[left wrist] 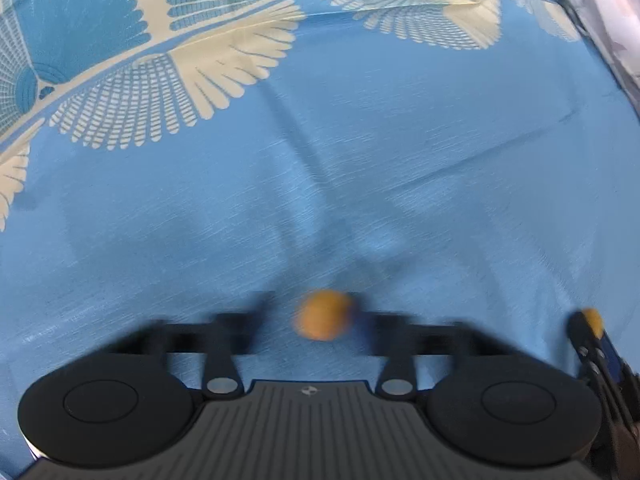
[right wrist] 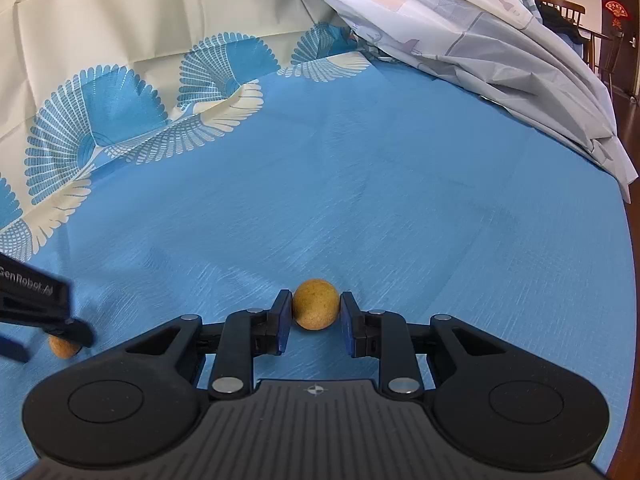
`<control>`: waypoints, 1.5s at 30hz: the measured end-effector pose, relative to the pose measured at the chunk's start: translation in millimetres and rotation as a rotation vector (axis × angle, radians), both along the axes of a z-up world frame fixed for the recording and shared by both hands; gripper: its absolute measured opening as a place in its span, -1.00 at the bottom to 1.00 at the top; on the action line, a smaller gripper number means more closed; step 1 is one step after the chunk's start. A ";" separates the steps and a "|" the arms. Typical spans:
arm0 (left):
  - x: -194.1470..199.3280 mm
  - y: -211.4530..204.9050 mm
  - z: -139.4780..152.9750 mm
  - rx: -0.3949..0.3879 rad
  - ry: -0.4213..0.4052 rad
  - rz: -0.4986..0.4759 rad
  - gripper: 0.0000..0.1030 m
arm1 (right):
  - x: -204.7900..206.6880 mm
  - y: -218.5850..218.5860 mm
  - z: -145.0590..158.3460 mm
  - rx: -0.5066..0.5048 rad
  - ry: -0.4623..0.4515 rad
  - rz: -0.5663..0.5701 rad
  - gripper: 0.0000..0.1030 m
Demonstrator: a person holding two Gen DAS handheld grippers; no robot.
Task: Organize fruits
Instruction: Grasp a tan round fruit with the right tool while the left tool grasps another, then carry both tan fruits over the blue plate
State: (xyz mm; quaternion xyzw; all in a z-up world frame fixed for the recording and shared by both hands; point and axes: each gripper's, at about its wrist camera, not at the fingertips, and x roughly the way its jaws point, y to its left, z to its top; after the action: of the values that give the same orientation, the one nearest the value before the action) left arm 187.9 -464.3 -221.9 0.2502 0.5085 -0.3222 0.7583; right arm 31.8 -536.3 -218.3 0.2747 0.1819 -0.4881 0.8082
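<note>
A blue cloth printed with cream and blue fan shapes was spread over the whole work surface. At its far right a pale grey crumpled sheet was heaped, and beyond that a dark chair could be made out.

In the right wrist view, the right gripper was seen clamped on a small round brownish-yellow fruit, both blue pads pressed against its sides, with the fruit low over the cloth. Nothing stood in the way on the open cloth ahead. At the near left, the left gripper was seen from the side, with a second fruit of the same kind partly hidden behind its dark finger.

In the left wrist view, much was blurred. The second fruit was shown between the left gripper fingers, which were drawn in close about it; the grip itself could not be resolved through the blur. At the near right edge the right gripper and its fruit were partly shown. The heaped sheet was shown only as a sliver at the far right.
</note>
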 end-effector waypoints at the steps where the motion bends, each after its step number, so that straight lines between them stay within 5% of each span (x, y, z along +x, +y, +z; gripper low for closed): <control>1: 1.5 2.4 1.3 -0.007 0.022 0.013 -0.43 | -1.1 0.4 0.6 0.000 -0.002 -0.002 -0.48; 9: -12.3 46.4 42.4 -0.033 -0.012 0.068 -0.43 | -3.9 5.8 6.1 -0.035 -0.052 0.017 -0.48; 16: -61.8 153.8 106.4 -0.003 -0.145 0.148 -0.43 | -2.4 51.9 37.2 -0.123 -0.077 0.152 -0.48; 27: -157.9 349.0 185.2 -0.013 -0.239 0.304 -0.43 | -95.9 221.3 128.6 -0.195 -0.185 0.650 -0.48; 36: -242.3 473.0 208.3 -0.093 -0.254 0.446 -0.43 | -154.8 323.4 167.4 -0.182 -0.195 0.914 -0.48; 45: -298.6 537.6 210.3 -0.177 -0.285 0.519 -0.43 | -196.6 389.9 188.2 -0.303 -0.168 1.058 -0.48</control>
State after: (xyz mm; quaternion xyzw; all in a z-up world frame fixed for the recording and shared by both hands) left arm -110.7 73.3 -11.6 0.0875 0.4139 -0.1222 0.8978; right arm -164.8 -146.5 -30.1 0.0648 0.1576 -0.0130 0.9853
